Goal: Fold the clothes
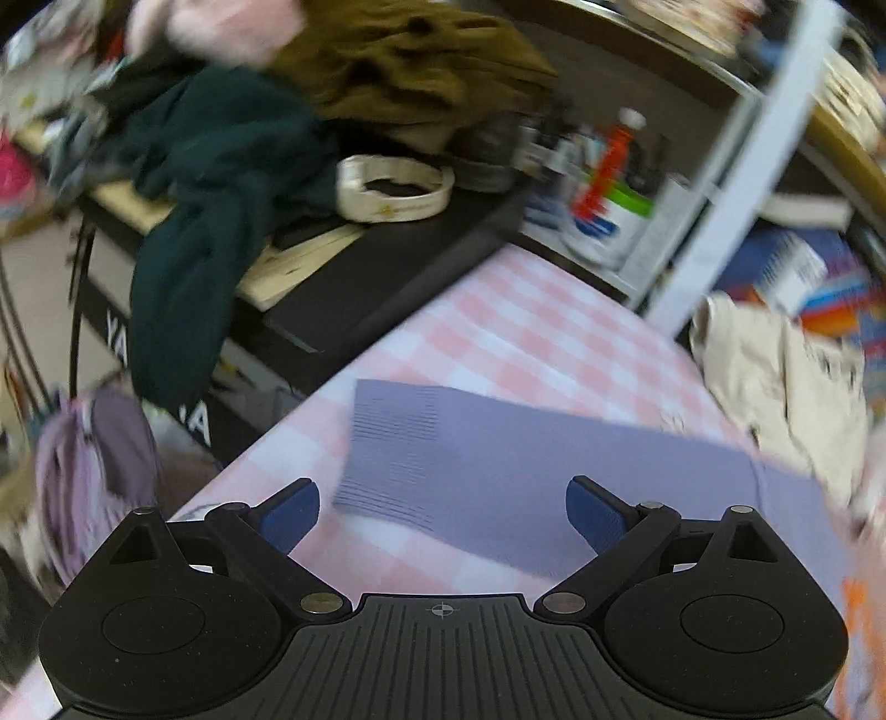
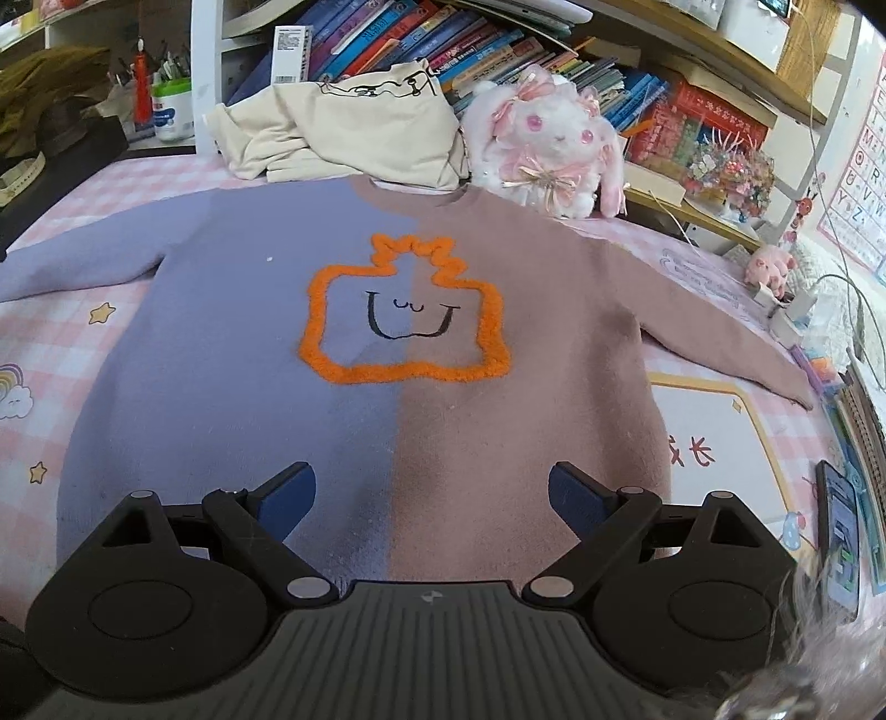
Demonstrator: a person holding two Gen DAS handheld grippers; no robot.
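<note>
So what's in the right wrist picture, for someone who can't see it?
A two-tone sweater, purple on one half and dusty pink on the other, lies flat and unfolded on a pink checked bedsheet, an orange fuzzy smiling shape on its chest. The open right gripper hovers over its hem; a bunny plush sits behind.

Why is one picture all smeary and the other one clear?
Left wrist view: motion blur smears the clothes pile and shelf; only the left gripper looks sharp. Right wrist view: crisp, evenly lit, the sweater clear; the fisheye bends the bookshelf, and a blurry wisp covers the bottom right corner.
</note>
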